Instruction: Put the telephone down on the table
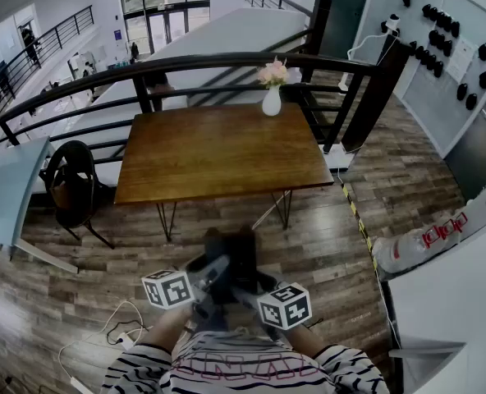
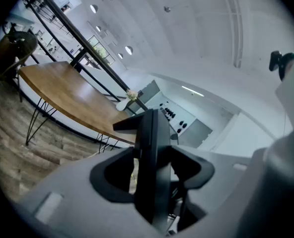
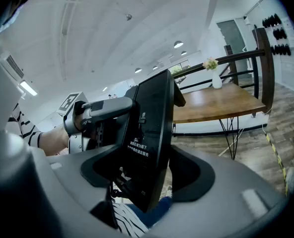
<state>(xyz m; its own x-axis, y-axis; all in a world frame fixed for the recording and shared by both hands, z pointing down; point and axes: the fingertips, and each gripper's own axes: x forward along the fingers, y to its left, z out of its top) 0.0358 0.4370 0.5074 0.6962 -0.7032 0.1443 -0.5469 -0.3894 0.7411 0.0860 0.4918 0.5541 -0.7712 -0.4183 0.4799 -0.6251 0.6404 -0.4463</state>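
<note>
Counter: brown rectangular wooden counter on thin black hairpin legs (image 1: 218, 150), at 12 o'clock in the head view. Its top is bare apart from one vase at the far edge. Grey-brown plank floor (image 1: 325, 236) lies between the counter and me.

Telephone: flat black slab telephone with small white print on one face (image 3: 152, 138). It's at 6 o'clock in the head view, close in against my striped shirt. It is in the air over the floor, well short of the counter's near edge and not touching it. Both tool views show it edge-on and roughly upright.

Tools: grey left tool with its marker cube (image 1: 218, 273) is clamped on the telephone, which fills the gap between its jaws in the left tool view. Grey right tool with its marker cube (image 1: 247, 290) is also clenched on the same telephone, from the opposite side. The two-handed grip looks firm; I see no slack at either pair of jaws.

Vase: small white vase of pale pink flowers (image 1: 272, 97), at 12 o'clock on the counter's far edge and well clear of any landing spot near the front.

Progress, my reading: the telephone is in hand, so the pick-up is done. All the rest is left:
- carry it forward toward 12 o'clock over the near edge
- lower it and tip it flat onto the bare wood
- let go with both tools

I'd call it early, roughly a third along.
</note>
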